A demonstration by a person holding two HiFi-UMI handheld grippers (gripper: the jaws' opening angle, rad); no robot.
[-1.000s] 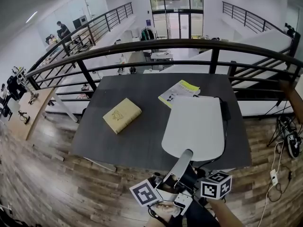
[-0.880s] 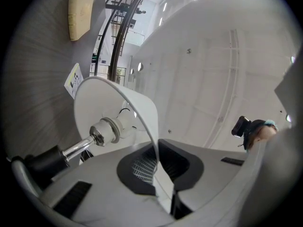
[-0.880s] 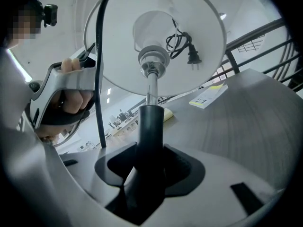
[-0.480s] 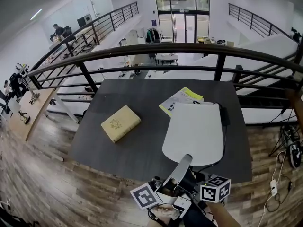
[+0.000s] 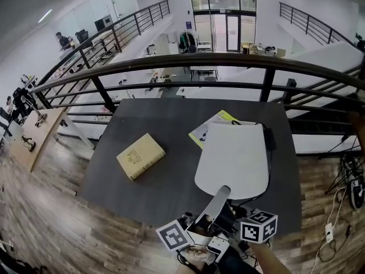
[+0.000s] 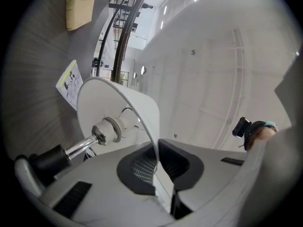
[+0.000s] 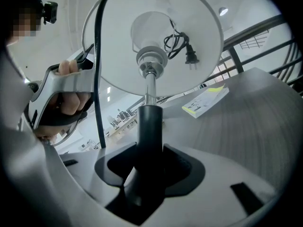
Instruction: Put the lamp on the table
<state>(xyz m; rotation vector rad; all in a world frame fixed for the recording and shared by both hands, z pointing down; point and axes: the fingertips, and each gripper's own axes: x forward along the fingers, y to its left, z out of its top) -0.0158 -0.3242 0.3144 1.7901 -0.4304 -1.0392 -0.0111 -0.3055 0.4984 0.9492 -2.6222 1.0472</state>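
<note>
A white-shaded lamp (image 5: pixel 234 158) with a dark stem held over the near part of the dark grey table (image 5: pixel 165 119), left gripper (image 6: pixel 158 162) pinching its thin shade rim, right gripper (image 7: pixel 149 167) clamped round its stem, tan book (image 5: pixel 140 156) lying apart

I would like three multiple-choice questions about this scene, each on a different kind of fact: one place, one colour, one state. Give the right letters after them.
1. In the head view, where does the tan book lie?
A) left of the lampshade
B) under the lampshade
C) on the floor
2. What colour is the lampshade?
A) red
B) white
C) black
3. What does the right gripper hold?
A) nothing
B) the book
C) the lamp's dark stem
Answers: 1 A, it lies on the table, apart from the lampshade; 2 B, plain white; 3 C, its jaws clamp the stem.
</note>
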